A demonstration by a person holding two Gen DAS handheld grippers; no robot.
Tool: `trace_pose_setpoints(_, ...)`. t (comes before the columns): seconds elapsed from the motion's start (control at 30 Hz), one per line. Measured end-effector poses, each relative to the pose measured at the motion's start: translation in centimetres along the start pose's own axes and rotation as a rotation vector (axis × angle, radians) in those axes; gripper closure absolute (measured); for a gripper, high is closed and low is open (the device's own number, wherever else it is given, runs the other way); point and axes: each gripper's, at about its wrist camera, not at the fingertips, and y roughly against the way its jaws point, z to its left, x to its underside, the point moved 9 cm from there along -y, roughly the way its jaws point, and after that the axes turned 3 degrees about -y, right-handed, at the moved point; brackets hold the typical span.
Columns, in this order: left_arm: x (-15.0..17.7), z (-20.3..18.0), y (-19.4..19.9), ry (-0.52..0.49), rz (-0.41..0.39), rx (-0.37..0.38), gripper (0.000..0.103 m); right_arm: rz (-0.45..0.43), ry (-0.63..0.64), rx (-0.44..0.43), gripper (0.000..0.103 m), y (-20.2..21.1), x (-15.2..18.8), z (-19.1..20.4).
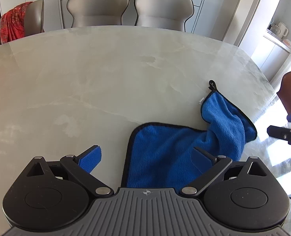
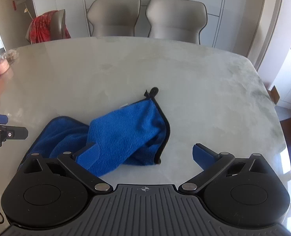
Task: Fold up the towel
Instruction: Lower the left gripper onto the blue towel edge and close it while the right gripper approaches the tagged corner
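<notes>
Barely begun: the left tongs (image 1: pixel 146 157) hang spread over the near corner of the blue towel (image 1: pixel 184 143), which lies crumpled on the counter (image 1: pixel 106 74); the right tongs (image 2: pixel 145 155), also spread, grip nothing.

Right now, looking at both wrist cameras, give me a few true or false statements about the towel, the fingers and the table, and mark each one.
1. The blue towel lies crumpled, not folded flat. True.
2. The left gripper is clamped on the towel. False: its fingers are spread apart and hold nothing.
3. The right gripper is open. True.
4. The towel's black hanging loop is at its far corner. True.
5. The towel hangs over a chair. False: it lies on the marble table.
</notes>
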Motion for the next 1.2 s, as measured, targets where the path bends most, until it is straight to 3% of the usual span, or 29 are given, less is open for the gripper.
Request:
trace_pose_setpoints(0.27,-1.2,0.6,-3.0,-0.006,0.027,0.022,0.004,-0.029,0.069,-0.042,0.005,-3.4,-3.1,-0.2)
trace_pose_setpoints(0.43,-1.5,0.8,-5.1,0.000,0.041,0.034,0.005,0.000,0.095,-0.048,0.015,-6.2,-3.7,-0.6)
trace_pose_setpoints(0.5,-1.6,0.5,-5.9,-0.020,0.033,0.067,0.013,0.008,0.094,-0.067,0.021,-7.0,-3.9,-0.6)
trace_pose_setpoints(0.6,-1.7,0.2,-7.0,-0.046,0.038,0.102,0.018,0.024,0.088,-0.090,0.024,-8.4,-4.1,-0.7)
trace_pose_setpoints(0.93,-2.1,0.7,-10.1,-0.065,0.066,0.135,0.029,0.056,0.081,-0.118,0.025,-12.3,-5.0,-0.5)
trace_pose_setpoints(1.07,-1.7,0.8,-10.7,-0.062,0.107,0.157,0.041,0.055,0.080,-0.122,0.025,-13.0,-5.2,-0.5)
trace_pose_setpoints(1.2,-1.4,0.6,-11.0,-0.086,0.105,0.149,0.041,0.058,0.071,-0.130,0.025,-13.4,-5.3,-0.7)
